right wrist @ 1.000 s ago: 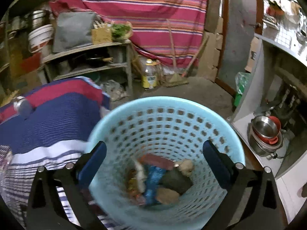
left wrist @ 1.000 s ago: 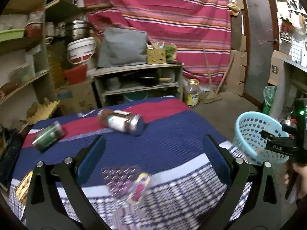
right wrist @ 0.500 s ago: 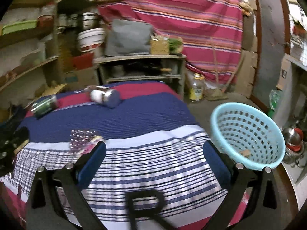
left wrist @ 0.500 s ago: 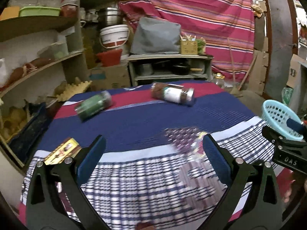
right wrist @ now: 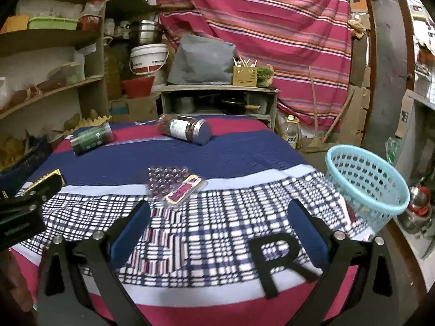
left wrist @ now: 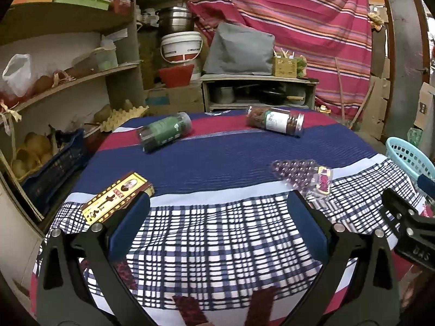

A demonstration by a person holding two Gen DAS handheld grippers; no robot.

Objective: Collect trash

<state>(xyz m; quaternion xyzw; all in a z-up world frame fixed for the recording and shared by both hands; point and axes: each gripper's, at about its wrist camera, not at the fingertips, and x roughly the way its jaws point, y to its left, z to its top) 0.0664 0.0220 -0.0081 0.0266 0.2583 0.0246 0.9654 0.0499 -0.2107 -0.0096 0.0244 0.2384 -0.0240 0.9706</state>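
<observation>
On the striped and checked tablecloth [left wrist: 217, 233] lie a clear wrapper with purple beads [left wrist: 301, 175], a yellow and red box [left wrist: 117, 201], a green-label jar [left wrist: 164, 131] and a brown jar [left wrist: 274, 121], both on their sides. The wrapper [right wrist: 174, 183], green jar [right wrist: 91, 138] and brown jar [right wrist: 185, 130] also show in the right wrist view. A light blue basket [right wrist: 367, 182] stands at the table's right edge. My left gripper [left wrist: 217, 228] is open and empty over the near cloth. My right gripper [right wrist: 217, 228] is open and empty, near the basket.
Shelves [left wrist: 68, 81] with tubs and a crate of potatoes [left wrist: 40, 154] stand on the left. A low shelf unit [left wrist: 258, 92] with pans stands behind the table. A striped curtain [right wrist: 272, 27] hangs at the back. Steel bowls [right wrist: 418, 203] sit low on the right.
Both grippers pulled back from the basket and turned left toward the table. The right one was over the basket's trash; now the basket sits to its right.
</observation>
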